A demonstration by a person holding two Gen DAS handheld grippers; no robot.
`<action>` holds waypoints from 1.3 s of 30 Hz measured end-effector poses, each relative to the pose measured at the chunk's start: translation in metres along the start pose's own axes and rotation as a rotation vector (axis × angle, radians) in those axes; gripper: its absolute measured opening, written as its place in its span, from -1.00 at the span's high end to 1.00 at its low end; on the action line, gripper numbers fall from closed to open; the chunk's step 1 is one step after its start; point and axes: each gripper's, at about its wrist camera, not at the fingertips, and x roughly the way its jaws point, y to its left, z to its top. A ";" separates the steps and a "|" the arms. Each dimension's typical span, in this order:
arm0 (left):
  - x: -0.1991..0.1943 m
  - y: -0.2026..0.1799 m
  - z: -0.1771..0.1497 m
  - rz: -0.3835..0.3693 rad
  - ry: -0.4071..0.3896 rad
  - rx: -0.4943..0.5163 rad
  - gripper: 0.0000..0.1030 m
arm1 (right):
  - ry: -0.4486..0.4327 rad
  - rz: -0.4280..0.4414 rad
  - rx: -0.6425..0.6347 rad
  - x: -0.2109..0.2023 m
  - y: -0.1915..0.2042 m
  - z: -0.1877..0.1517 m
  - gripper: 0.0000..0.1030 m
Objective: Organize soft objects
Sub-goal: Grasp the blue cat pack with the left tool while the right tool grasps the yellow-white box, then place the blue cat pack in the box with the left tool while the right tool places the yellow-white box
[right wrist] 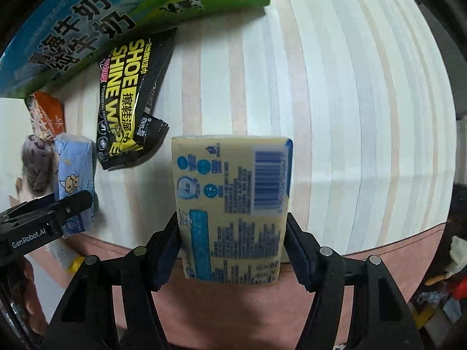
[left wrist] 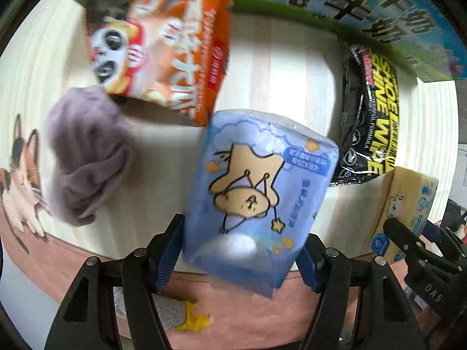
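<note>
My left gripper (left wrist: pixel 242 248) is shut on a blue tissue pack (left wrist: pixel 256 192) with a bear print, held over the near edge of the striped table (left wrist: pixel 286 73). My right gripper (right wrist: pixel 233 248) is shut on a yellow tissue pack (right wrist: pixel 233 204) with blue print and a barcode. The yellow pack also shows at the right of the left wrist view (left wrist: pixel 408 204), and the blue pack at the left of the right wrist view (right wrist: pixel 76 180). A purple cloth (left wrist: pixel 87 151) lies on the table left of the blue pack.
An orange snack bag (left wrist: pixel 163 52) and a black shoe-wipe pack (left wrist: pixel 367 110) lie on the table. A green-blue milk carton box (right wrist: pixel 87 26) stands at the back. A pink mat (left wrist: pixel 233 300) edges the table front.
</note>
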 end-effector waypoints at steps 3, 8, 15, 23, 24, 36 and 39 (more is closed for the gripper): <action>0.003 -0.009 0.003 0.047 -0.028 0.041 -0.38 | -0.002 -0.038 -0.004 0.009 0.009 -0.001 -0.34; -0.007 -0.019 0.005 0.039 -0.045 0.031 -0.03 | -0.022 -0.045 -0.004 0.012 0.016 -0.007 -0.29; -0.047 -0.025 -0.025 -0.019 -0.093 0.017 0.06 | -0.036 0.097 0.001 -0.023 0.018 -0.019 -0.28; -0.178 -0.038 -0.020 -0.188 -0.271 0.020 0.06 | -0.224 0.249 -0.098 -0.161 0.038 -0.017 -0.27; -0.192 -0.032 -0.019 -0.204 -0.282 0.022 0.06 | -0.259 0.264 -0.112 -0.184 0.041 -0.012 -0.27; -0.223 0.026 0.130 -0.175 -0.280 -0.060 0.05 | -0.298 0.120 -0.179 -0.225 0.069 0.151 -0.27; -0.196 0.035 0.166 -0.163 -0.227 -0.093 0.05 | -0.231 0.085 -0.155 -0.187 0.073 0.182 -0.27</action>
